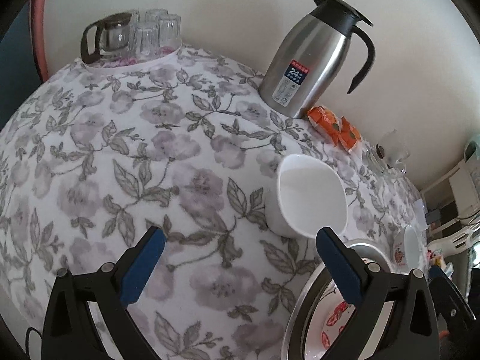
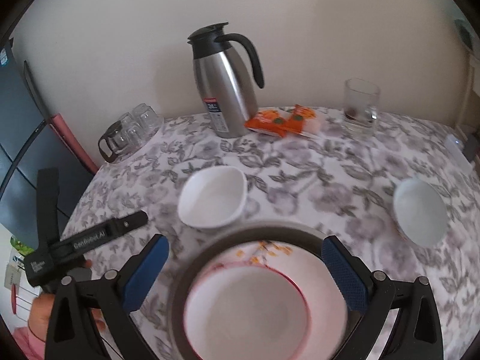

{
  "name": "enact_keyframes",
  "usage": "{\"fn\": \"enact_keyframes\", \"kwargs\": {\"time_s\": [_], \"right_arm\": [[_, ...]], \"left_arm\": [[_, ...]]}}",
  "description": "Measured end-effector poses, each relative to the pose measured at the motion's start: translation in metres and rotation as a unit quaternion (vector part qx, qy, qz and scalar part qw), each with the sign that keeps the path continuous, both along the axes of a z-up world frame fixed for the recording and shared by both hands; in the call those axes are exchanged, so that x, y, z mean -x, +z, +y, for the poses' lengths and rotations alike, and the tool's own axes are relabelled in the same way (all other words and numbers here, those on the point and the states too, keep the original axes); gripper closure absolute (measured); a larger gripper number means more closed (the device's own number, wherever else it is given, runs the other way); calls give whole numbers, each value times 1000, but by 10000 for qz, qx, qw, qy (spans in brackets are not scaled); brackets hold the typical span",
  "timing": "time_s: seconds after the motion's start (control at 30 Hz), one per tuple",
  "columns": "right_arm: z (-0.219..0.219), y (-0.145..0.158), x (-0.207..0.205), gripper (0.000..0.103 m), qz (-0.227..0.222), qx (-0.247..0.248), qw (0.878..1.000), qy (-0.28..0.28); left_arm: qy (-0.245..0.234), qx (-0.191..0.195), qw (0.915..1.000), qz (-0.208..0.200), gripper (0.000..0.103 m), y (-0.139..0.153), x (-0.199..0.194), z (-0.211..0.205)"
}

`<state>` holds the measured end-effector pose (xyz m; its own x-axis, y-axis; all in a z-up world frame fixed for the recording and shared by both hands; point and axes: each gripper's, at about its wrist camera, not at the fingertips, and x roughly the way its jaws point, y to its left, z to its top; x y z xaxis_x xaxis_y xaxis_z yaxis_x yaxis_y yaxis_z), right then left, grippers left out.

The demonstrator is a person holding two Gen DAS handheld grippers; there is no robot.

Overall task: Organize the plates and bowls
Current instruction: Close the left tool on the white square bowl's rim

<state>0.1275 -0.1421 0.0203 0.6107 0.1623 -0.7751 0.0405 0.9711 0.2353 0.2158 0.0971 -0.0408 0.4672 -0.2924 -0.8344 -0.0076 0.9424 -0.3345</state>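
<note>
My left gripper (image 1: pixel 240 258) hangs with its jaws spread wide and nothing between them, over the flowered tabletop (image 1: pixel 126 150) just left of the white square bowl (image 1: pixel 309 198). My right gripper (image 2: pixel 244 270) is also released — its blue pads (image 2: pixel 345 273) stand apart over a stack of plates (image 2: pixel 249 297), a red-rimmed one on top inside a dark rim, just in front of that square bowl. A round white bowl (image 2: pixel 420 210) sits well to the right of it. Behind the square bowl stands a steel thermos jug (image 2: pixel 225 81) — orange packets (image 2: pixel 279 120) just beside it.
</note>
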Motion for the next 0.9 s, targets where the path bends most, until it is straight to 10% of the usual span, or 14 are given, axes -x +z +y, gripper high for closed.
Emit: {"fn": "enact_keyframes", "kwargs": {"time_s": [0.33,0.9], "right_arm": [[16,-15,-65,38,837,-159,9963,-105],[13,-72,-117,83,1820,-82,9826,-360]], "left_arm": [[-281,495,9969,544,5,-10,-37,10],[-605,526,9917,1010,54,-37,-72,-30]]}}
